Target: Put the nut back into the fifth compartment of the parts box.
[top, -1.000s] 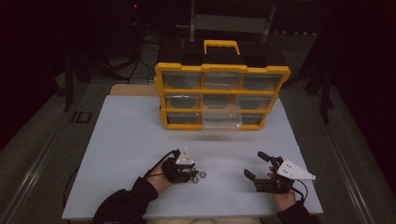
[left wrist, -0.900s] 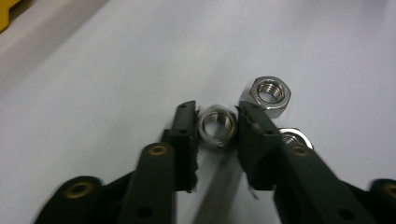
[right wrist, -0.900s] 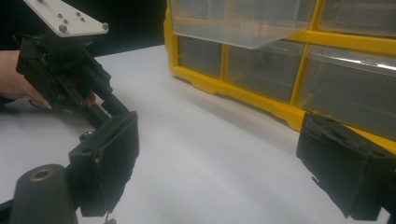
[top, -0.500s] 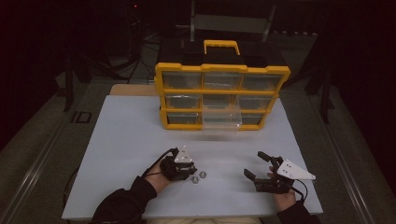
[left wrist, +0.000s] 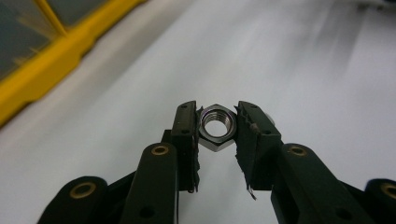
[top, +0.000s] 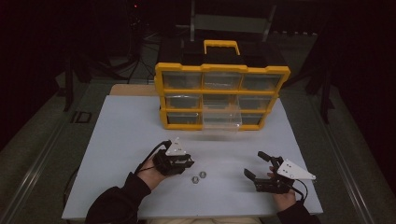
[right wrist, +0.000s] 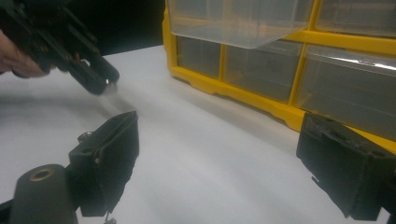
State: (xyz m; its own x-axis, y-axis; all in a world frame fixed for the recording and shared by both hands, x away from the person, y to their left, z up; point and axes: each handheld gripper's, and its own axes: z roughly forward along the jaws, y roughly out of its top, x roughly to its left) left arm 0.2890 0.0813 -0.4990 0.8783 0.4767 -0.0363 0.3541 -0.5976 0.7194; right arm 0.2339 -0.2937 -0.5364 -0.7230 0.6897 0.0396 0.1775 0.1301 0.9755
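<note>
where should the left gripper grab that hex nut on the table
Across two opposite flats of the hex nut, coming in low along the white table. The left gripper is already lined up so: the nut sits between its jaws, threaded hole facing the camera, flats toward the pads.

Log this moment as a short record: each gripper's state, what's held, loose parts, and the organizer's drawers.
left gripper: shut on a hex nut, held by its flats
right gripper: open, holding nothing, low over the table
loose nuts: two on the table, between the grippers, nearer the left one
drawer organizer: yellow frame, clear drawers, at the table's far side
open drawer: middle column, pulled out; contents cannot be told
</note>
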